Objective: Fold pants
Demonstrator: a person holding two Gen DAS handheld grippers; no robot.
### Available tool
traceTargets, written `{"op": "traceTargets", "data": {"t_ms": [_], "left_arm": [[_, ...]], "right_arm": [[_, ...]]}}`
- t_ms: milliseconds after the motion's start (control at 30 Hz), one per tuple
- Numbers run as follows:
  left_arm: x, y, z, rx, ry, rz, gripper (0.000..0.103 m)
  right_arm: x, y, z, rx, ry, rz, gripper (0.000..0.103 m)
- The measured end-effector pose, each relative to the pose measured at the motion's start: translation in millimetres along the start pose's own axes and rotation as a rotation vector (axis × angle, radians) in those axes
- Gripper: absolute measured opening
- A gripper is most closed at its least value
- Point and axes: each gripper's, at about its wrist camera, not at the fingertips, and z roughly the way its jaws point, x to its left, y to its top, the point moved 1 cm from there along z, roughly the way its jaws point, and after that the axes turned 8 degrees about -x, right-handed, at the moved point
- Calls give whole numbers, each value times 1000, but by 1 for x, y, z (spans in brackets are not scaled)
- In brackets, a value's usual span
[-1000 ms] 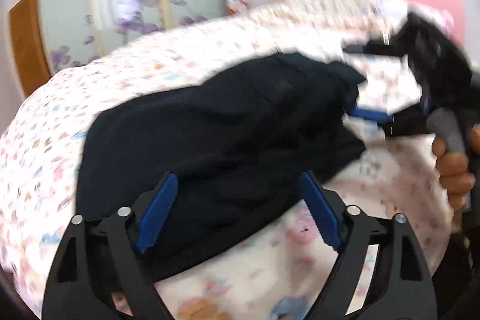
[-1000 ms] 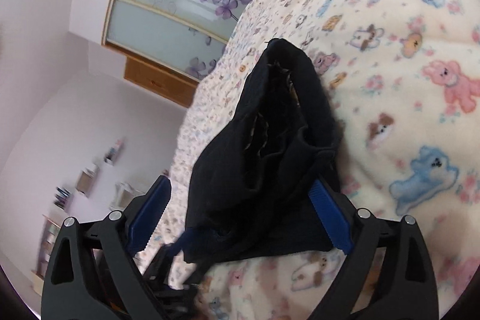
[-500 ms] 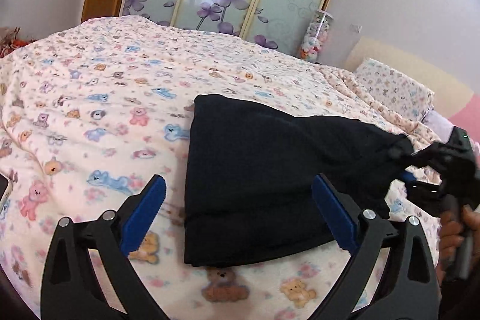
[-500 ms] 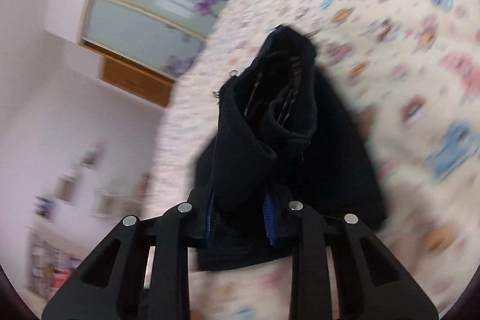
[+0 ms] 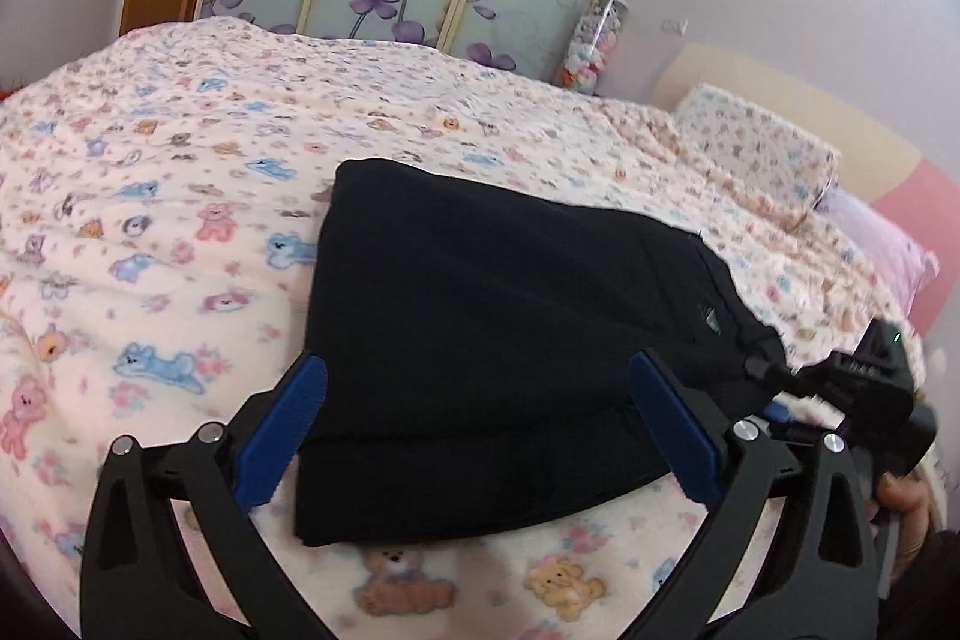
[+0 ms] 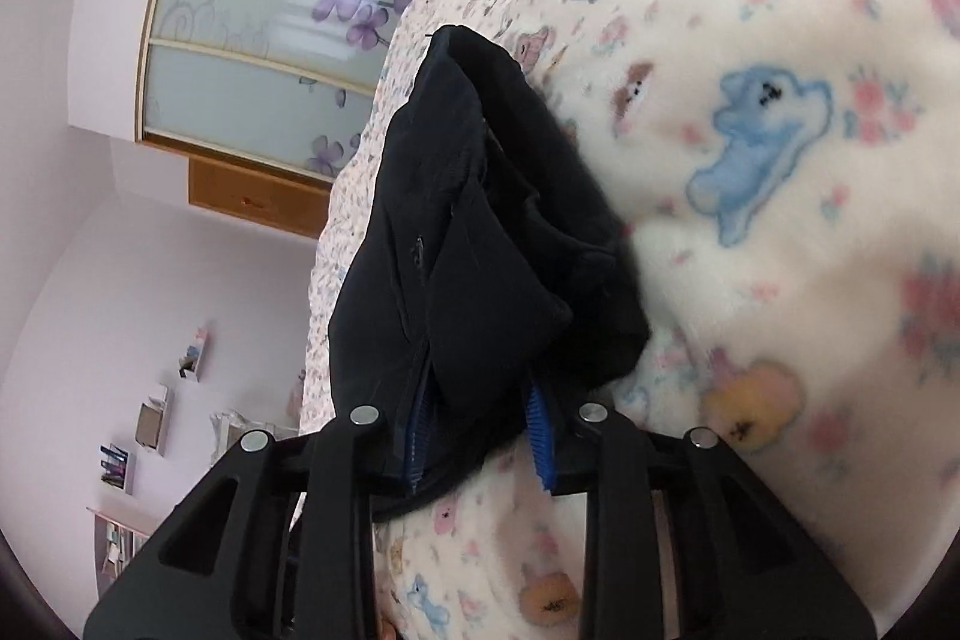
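- The black pants [image 5: 498,340] lie on the teddy-bear bedspread [image 5: 150,220], already doubled into a compact, layered rectangle near the bed's front edge
- The left gripper [image 5: 474,436] hovers just above the near edge of the bundle, its blue pads [image 5: 279,430] spread wide and holding nothing
- The right gripper [image 6: 480,436] pinches a bunched end of the pants between its nearly closed fingers, lifting that end off the bedspread
- Judging by the stacked layers, most folds look done; what seems left is one last fold or tuck of the held end, then flattening the bundle
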Motion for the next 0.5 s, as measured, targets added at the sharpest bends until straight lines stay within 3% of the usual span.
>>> {"op": "traceTargets", "data": {"t_ms": [200,267,300,433,500], "left_arm": [[-22,-4,9,28,63,119,101],[-25,-4,11,37,70,138,101],[-27,-5,11,39,72,144,101],[-31,-5,12,45,78,168,101],[-33,-3,13,46,75,177,101]], "right_arm": [[-4,3,-14,7,-4,-5,44],[2,4,-24,-30,-21,-21,61],[4,7,-33,-66,-45,-37,64],[12,18,-56,-212,-110,-106,66],[21,23,-64,-254,-99,-144,66]]}}
